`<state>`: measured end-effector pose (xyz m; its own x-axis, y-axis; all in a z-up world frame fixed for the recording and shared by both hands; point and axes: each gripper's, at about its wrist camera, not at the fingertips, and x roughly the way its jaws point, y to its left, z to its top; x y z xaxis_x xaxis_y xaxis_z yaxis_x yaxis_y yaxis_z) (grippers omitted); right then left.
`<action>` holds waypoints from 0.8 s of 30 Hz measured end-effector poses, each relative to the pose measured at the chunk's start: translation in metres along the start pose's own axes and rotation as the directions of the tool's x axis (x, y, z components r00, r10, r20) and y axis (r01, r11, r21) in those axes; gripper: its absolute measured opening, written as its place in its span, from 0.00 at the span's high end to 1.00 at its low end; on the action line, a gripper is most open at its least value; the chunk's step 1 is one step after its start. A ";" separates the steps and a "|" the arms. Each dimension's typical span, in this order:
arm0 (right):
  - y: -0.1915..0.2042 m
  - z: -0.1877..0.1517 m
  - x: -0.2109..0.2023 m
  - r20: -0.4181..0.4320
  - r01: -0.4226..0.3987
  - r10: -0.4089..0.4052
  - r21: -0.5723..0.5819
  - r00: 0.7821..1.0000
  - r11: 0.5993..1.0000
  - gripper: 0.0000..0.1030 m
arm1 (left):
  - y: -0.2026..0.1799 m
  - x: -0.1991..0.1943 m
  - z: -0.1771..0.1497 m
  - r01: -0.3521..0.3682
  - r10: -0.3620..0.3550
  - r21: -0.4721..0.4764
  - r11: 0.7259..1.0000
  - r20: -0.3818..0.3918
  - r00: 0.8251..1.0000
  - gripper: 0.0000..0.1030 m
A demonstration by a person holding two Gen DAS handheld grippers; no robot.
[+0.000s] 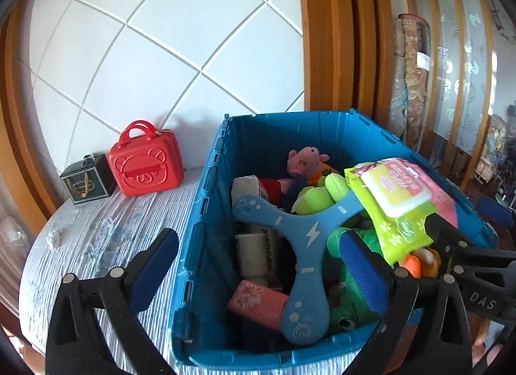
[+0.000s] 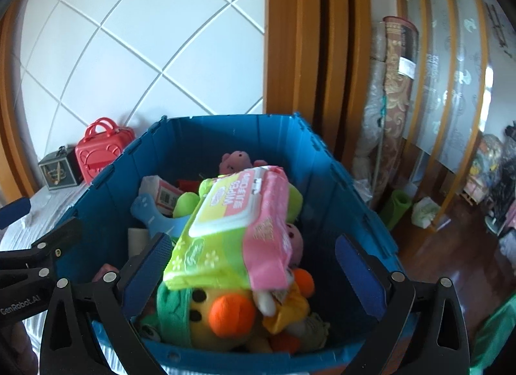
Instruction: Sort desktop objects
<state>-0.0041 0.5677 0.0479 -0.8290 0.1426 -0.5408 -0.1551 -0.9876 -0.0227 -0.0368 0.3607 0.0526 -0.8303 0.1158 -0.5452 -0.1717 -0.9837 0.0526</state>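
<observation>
A blue plastic bin (image 1: 206,213) (image 2: 325,162) stands on the table, full of toys. A green and pink pack of wipes (image 2: 232,213) (image 1: 400,200) lies on top of the pile, over a yellow plush with an orange nose (image 2: 225,310). A blue three-armed boomerang (image 1: 300,236) rests beside it, and a pink plush (image 1: 306,158) sits at the back. My left gripper (image 1: 258,275) is open and straddles the bin's left wall, holding nothing. My right gripper (image 2: 254,268) is open above the bin. The wipes pack lies between its pads, near the left one, and is not squeezed.
A red toy case (image 1: 145,165) and a small dark box (image 1: 85,184) stand against the tiled wall on the white-covered table (image 1: 96,246). A wooden door frame and a rolled carpet (image 2: 393,84) are to the right, with a green roll (image 2: 398,207) on the floor.
</observation>
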 end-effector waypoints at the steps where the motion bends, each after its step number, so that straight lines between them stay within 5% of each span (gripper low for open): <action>1: 0.000 -0.002 -0.006 0.002 0.009 -0.009 0.006 1.000 1.000 0.00 | 0.000 -0.004 -0.002 0.009 -0.009 0.005 1.000 -0.001 1.000 0.01; 7: 0.008 -0.023 -0.046 0.009 0.059 -0.059 0.036 0.998 0.998 0.00 | 0.012 -0.028 -0.022 0.111 -0.111 0.005 0.994 -0.002 0.994 0.01; 24: 0.024 -0.067 -0.119 0.004 0.117 -0.118 0.084 0.993 0.990 0.00 | 0.021 -0.076 -0.062 0.198 -0.197 0.037 0.980 -0.011 0.980 0.01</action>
<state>0.1268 0.5224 0.0550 -0.8070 0.2586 -0.5309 -0.2961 -0.9551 -0.0151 0.0558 0.3233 0.0435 -0.7740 0.3060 -0.5544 -0.3518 -0.9357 -0.0253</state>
